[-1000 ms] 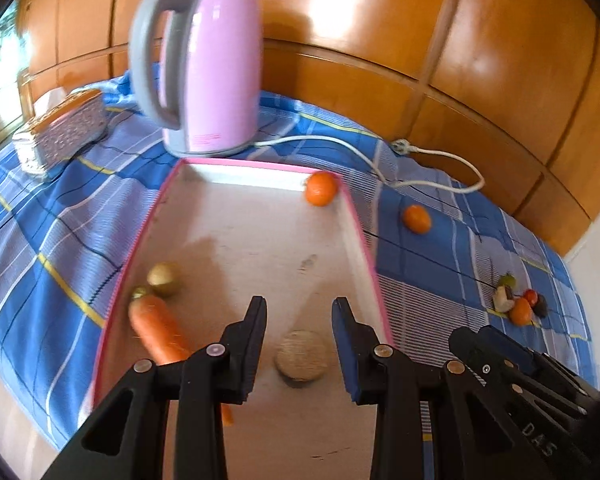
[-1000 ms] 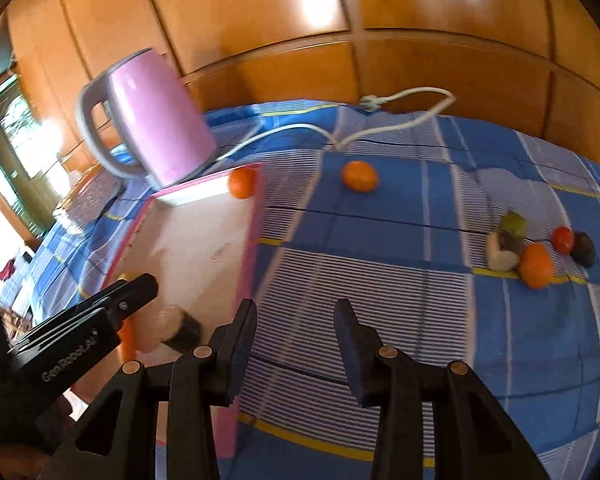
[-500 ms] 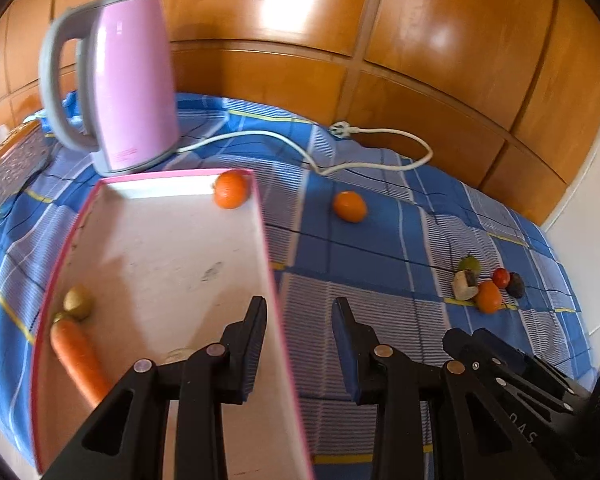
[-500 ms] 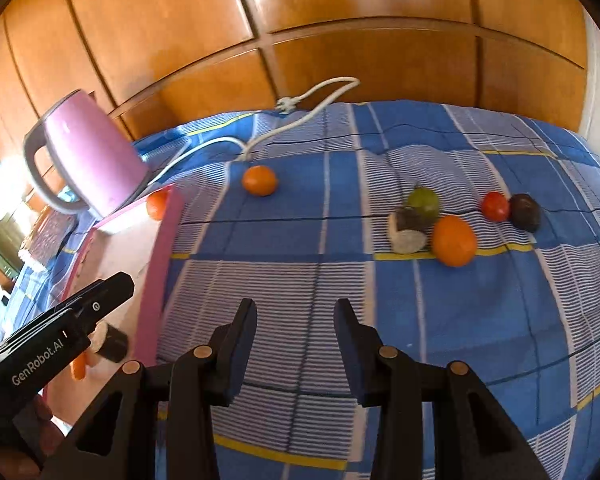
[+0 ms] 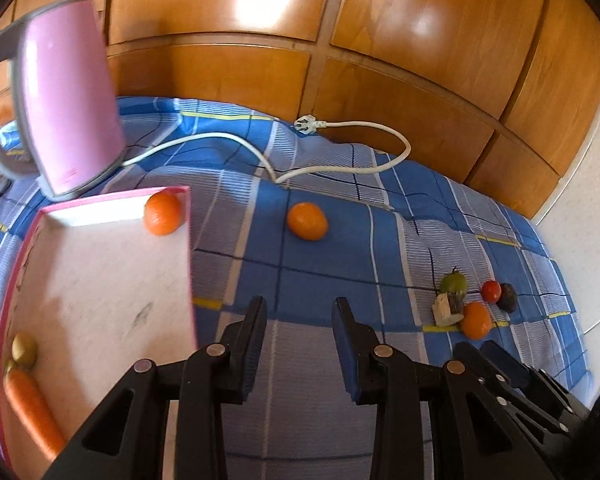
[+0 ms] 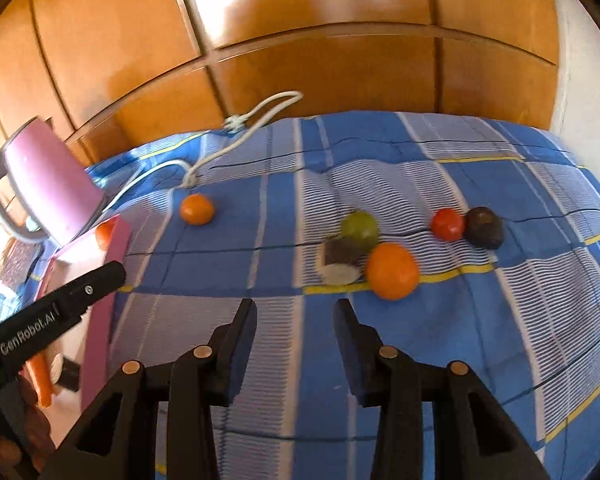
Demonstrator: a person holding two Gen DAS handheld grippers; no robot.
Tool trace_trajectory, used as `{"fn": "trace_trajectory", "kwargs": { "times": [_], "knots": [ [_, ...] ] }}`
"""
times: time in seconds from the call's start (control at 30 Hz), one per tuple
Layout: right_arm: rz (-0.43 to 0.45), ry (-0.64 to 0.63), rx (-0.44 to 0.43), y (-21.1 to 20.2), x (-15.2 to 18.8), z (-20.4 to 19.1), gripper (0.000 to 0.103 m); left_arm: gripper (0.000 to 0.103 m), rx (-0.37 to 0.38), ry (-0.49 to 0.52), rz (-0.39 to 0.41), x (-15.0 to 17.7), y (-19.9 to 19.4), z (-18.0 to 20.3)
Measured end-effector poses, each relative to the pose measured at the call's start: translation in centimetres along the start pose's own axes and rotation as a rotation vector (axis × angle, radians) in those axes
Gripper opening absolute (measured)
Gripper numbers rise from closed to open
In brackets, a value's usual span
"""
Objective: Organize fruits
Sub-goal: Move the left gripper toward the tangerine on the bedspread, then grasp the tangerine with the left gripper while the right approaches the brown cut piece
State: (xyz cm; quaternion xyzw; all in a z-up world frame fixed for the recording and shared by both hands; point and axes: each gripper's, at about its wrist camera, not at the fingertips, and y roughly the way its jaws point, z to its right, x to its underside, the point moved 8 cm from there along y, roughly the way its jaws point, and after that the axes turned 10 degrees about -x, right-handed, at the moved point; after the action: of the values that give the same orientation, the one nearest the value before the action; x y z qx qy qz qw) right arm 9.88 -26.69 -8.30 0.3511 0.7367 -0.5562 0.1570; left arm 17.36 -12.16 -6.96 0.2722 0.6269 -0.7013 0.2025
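Loose fruits on the blue checked cloth, a pink tray to the left, both grippers empty above the cloth.

A cluster lies together on the cloth [image 6: 420, 360]: a large orange [image 6: 392, 271] touching a cut brown-and-white piece [image 6: 340, 266], a green fruit [image 6: 360, 226] just behind them, a red tomato [image 6: 447, 224] beside a dark fruit [image 6: 484, 227] to their right; a lone orange [image 5: 307, 221] sits well apart, near the white cord [image 5: 352, 124]; the pink tray [image 5: 189, 248] holds another orange [image 5: 162, 213] in its far corner, a carrot [image 5: 32, 412] and a small yellowish fruit [image 5: 24, 347] at its near edge; a pink kettle [image 5: 64, 108] stands behind the tray; left gripper [image 5: 298, 348] and right gripper [image 6: 294, 350] have jaws parted with nothing between them.
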Motion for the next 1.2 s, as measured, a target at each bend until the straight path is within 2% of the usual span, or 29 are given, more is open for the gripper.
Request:
{"fn": "trace_trajectory", "kwargs": {
  "times": [0.23, 0.63, 0.97, 1.03, 1.2],
  "knots": [
    [0.004, 0.057, 0.037, 0.7, -0.9, 3.4, 0.04, 0.034, -0.001, 0.009, -0.01, -1.9, 2.3, 1.4],
    [0.019, -0.003, 0.053, 2.3, -4.0, 3.5, 0.04, 0.034, -0.008, 0.001, -0.037, -4.0, 6.0, 2.2],
    [-0.046, -0.073, 0.017, 4.0, -2.9, 1.9, 0.041, 0.034, -0.019, -0.008, -0.064, -4.4, 8.5, 2.1],
    [-0.067, -0.073, 0.038, 4.6, -2.4, 2.2, 0.04, 0.034, -0.016, -0.008, -0.065, -4.5, 8.8, 2.1],
    [-0.059, -0.081, 0.036, 4.9, -2.3, 2.5, 0.04, 0.034, -0.012, -0.017, -0.073, -4.6, 9.6, 2.1]
  ]
}}
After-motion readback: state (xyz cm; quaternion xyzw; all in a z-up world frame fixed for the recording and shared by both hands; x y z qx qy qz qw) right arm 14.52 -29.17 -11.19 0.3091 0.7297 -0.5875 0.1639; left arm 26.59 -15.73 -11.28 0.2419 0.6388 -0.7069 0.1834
